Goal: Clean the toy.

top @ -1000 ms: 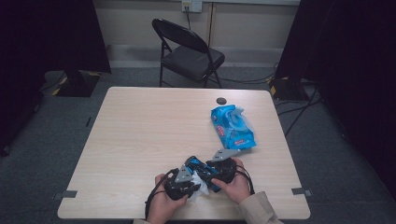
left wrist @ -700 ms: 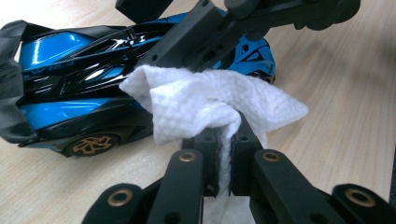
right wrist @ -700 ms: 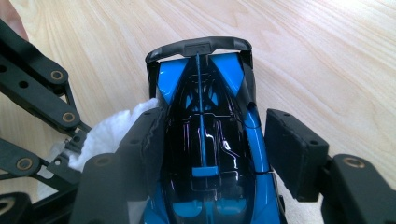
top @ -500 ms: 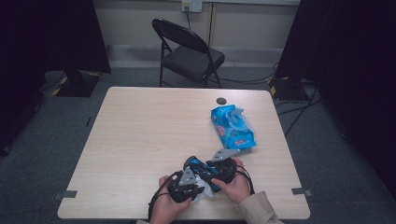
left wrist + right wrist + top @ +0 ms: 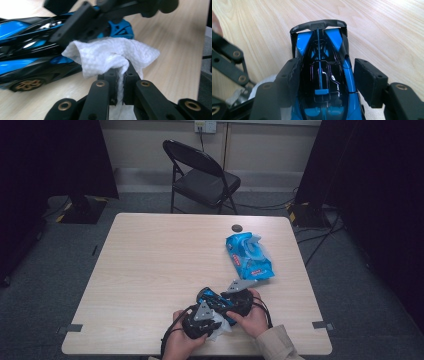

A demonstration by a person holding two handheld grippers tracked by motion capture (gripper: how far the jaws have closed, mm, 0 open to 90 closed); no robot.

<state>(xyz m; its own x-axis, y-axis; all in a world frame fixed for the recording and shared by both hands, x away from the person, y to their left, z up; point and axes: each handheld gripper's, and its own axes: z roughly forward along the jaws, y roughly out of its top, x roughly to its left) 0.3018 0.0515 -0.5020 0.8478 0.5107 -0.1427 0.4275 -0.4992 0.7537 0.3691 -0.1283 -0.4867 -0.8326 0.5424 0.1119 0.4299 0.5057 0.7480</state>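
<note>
A recording room or lab is suggested rather than a home. A bare wooden table [image 5: 150,270] is set on grey carpet [image 5: 60,250], with tape marks [image 5: 70,328] stuck to the floor by its corners. Black curtains [image 5: 50,160] are hung at both sides, cables [image 5: 320,240] are trailed across the floor, and a single black folding chair [image 5: 202,177] is placed well beyond the fingers, against a plain wall.

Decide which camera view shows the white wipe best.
The left gripper view: the white wipe sits close and sharp, pinched between the jaws. The high view shows a small white patch; the right gripper view shows a blurred edge.
</note>
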